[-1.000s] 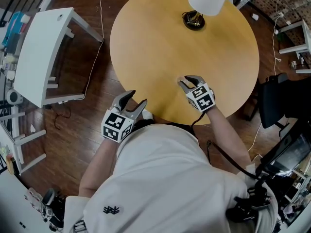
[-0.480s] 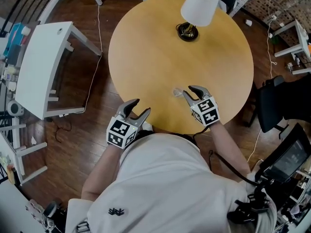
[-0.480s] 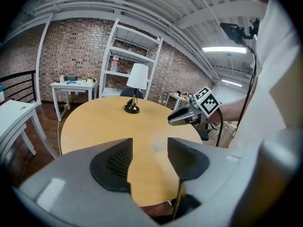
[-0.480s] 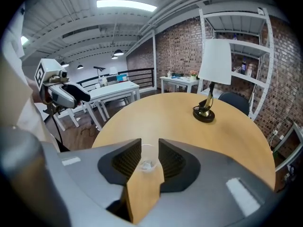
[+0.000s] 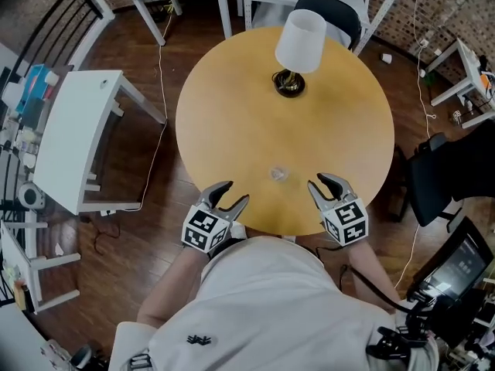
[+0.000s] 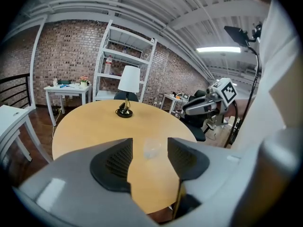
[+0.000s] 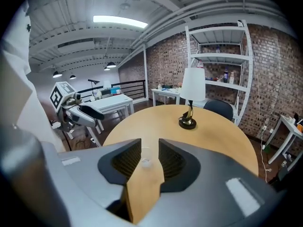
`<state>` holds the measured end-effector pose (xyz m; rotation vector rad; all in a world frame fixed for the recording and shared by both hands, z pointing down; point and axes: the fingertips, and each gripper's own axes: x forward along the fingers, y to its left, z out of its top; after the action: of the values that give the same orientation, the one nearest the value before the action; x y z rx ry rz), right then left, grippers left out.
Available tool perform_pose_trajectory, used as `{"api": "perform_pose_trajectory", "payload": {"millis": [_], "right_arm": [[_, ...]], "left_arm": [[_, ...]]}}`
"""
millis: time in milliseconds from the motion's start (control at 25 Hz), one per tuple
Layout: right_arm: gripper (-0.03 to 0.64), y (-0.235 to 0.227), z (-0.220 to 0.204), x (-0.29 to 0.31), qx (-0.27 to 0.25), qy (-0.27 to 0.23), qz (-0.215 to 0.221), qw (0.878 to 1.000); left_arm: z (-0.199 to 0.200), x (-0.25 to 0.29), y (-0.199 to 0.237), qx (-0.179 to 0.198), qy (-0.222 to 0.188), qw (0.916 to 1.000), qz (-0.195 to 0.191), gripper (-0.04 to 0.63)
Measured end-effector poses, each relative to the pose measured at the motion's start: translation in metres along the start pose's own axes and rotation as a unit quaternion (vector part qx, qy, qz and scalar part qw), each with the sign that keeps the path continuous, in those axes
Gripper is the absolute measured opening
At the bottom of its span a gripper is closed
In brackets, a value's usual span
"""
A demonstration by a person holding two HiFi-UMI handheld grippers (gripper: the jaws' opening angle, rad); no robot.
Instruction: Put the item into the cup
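Observation:
A small clear cup (image 5: 278, 174) stands upright on the round wooden table (image 5: 232, 107), near its front edge. In the right gripper view a small pale thing shows low inside the cup (image 7: 146, 161); I cannot tell what it is. My right gripper (image 5: 326, 184) is to the right of the cup and apart from it, open, with nothing between its fingers. My left gripper (image 5: 234, 192) hovers at the table's front edge, left of the cup, also open. In the left gripper view the cup (image 6: 151, 149) shows through the gap between the jaws, farther off.
A lamp with a white shade (image 5: 301, 41) on a dark base (image 5: 288, 83) stands at the far side of the table. Beyond it are a dark chair (image 5: 331, 10) and a shelf unit. A white table (image 5: 69, 130) is to the left, a black chair (image 5: 441, 168) to the right.
My right gripper has drawn back from the cup toward my body, and the cup now stands alone on the table. My left gripper has edged right. The head view has shifted.

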<state>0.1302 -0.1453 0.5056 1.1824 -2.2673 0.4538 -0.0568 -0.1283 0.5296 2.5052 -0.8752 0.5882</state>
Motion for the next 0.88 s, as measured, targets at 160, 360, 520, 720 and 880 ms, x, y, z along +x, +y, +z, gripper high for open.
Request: {"api": "perform_pose_trajectory", "payload": {"millis": [160,360,520,720,880], "right_arm": [[0.123,0.0,0.003,-0.026,0.001,-0.016,-0.009,1.0],[0.124,-0.006,-0.004,-0.049,0.013,-0.024,-0.022,0.999],[0.125,-0.012,-0.009,-0.058,0.003,-0.027,-0.031,0.999],[0.124,-0.018,-0.011,-0.062,0.0,-0.027,-0.034,0.999],[0.123,-0.019,-0.009,-0.061,-0.003,-0.028,-0.03,0.999]], "left_arm": [[0.003,0.004,-0.01,0.001,0.001,1.0,-0.003,0.201],[0.006,0.008,-0.025,0.005,0.004,0.9999,-0.011,0.201],[0.007,0.015,-0.03,0.007,0.006,0.9999,-0.011,0.201],[0.015,0.021,-0.036,0.016,0.003,0.9998,-0.012,0.202],[0.017,0.023,-0.04,0.016,0.002,0.9998,-0.01,0.202]]}}
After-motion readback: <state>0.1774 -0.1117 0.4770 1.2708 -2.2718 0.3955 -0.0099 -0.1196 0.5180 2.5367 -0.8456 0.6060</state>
